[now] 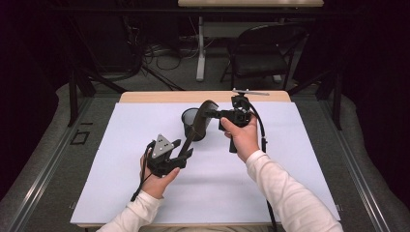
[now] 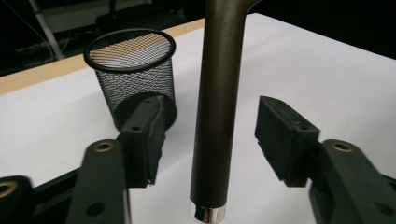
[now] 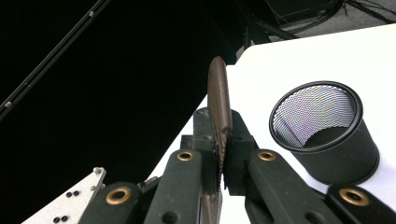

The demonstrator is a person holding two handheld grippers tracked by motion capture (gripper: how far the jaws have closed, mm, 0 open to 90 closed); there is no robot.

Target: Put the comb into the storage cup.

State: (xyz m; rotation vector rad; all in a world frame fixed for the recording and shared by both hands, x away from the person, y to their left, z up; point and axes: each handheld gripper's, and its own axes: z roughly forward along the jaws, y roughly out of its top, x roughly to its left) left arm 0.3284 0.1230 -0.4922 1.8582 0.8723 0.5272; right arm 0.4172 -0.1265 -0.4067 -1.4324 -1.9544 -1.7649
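You are passing brown spatula [image 1: 199,123] between hands: right gripper [image 3: 219,154] clamping blade end over mesh cup [image 1: 191,118], left gripper [image 2: 215,135] standing open around handle. Next: withdrawing left, lowering spatula into cup.

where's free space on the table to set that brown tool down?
Bare white sheet right of the right gripper, and the near strip between the forearms. Crowded around the mesh cup, where the brown tool runs down between the left gripper and its open jaws.
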